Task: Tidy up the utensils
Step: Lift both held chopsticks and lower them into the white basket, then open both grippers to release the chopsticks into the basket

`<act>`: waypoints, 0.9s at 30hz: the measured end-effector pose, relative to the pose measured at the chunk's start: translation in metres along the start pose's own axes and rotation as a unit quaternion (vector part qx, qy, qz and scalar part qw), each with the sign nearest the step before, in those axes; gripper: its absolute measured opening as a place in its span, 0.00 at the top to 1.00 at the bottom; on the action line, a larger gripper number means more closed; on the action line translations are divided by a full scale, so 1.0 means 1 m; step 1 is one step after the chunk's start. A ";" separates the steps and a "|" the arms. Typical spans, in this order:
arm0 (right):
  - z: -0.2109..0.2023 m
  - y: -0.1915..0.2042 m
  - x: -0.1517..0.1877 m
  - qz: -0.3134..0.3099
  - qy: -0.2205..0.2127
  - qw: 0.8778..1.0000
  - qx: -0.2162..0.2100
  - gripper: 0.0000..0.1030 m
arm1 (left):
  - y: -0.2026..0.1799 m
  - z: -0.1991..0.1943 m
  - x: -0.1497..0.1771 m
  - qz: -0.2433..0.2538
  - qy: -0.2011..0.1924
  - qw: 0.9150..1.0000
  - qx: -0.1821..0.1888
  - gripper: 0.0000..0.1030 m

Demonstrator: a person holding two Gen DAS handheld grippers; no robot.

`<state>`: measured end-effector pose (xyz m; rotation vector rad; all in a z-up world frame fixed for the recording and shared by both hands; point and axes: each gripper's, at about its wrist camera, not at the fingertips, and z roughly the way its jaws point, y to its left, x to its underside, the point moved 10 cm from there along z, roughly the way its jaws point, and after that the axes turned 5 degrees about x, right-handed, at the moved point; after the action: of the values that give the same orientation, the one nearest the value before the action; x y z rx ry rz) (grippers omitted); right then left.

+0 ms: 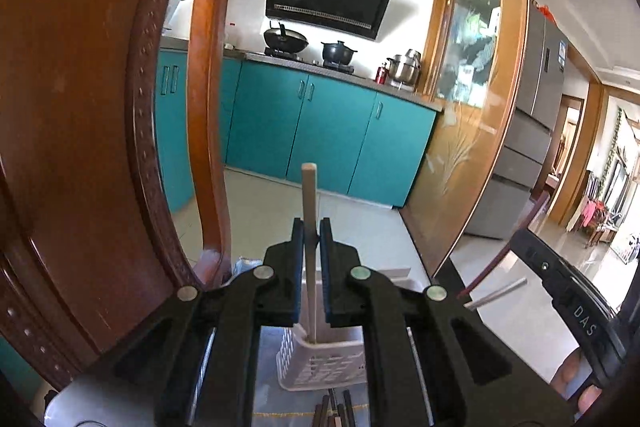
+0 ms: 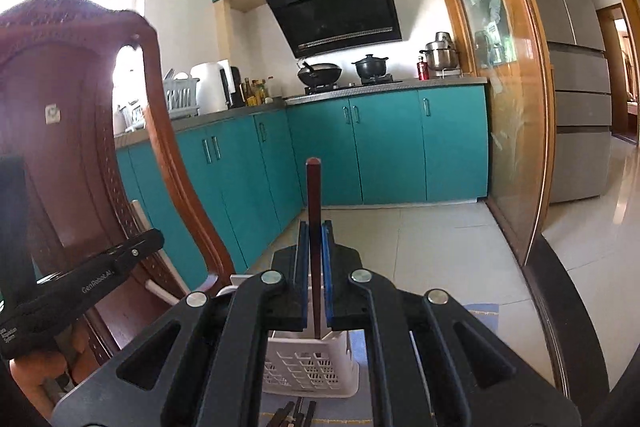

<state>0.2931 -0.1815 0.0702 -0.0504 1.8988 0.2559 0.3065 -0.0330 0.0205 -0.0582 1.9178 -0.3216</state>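
we hold one chopstick in each gripper, and both stand upright over the white basket because the sticks are meant to go in end first, judging from the task. the left gripper has its jaws closed on a pale stick, pinched partway along its length so that the top rises well above the pads and the lower end already reaches down into the basket's mouth; holding it there keeps it plumb and lets us steer the tip past the rim. the right gripper has its jaws closed on a dark red stick in the same manner, its lower end at or just inside the basket in the right wrist view; we cannot tell whether either tip touches the bottom. the basket stands upright on the table, just ahead of a few dark sticks lying flat at the near edge, which we take to be the utensils left to sort. a wooden chair crowds the left side, so we keep both grippers close together over the opening, not spread wide. in the left wrist view the right gripper shows at the lower right with a whitish rod-like thing near it that we cannot identify. we judge the next step is simply to let the sticks drop in, and the risk is one tipping against the rim and falling out.
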 end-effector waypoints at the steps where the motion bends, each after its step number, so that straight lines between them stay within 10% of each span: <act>1: 0.001 0.001 0.003 -0.002 0.004 1.000 -0.001 0.94 | 0.000 0.001 0.003 0.002 0.002 1.000 0.001 0.92; 13: -0.014 0.014 0.006 -0.025 -0.016 1.000 -0.005 0.68 | 0.009 -0.014 0.008 0.021 -0.018 1.000 -0.002 0.85; 27: -0.062 0.023 0.063 -0.064 -0.008 0.996 -0.058 0.47 | 0.014 -0.052 0.036 0.060 -0.038 0.997 -0.009 0.53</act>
<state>0.2109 -0.1658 0.0339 -0.2454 1.8548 0.2779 0.2466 -0.0164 0.0012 0.0337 1.8393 -0.2184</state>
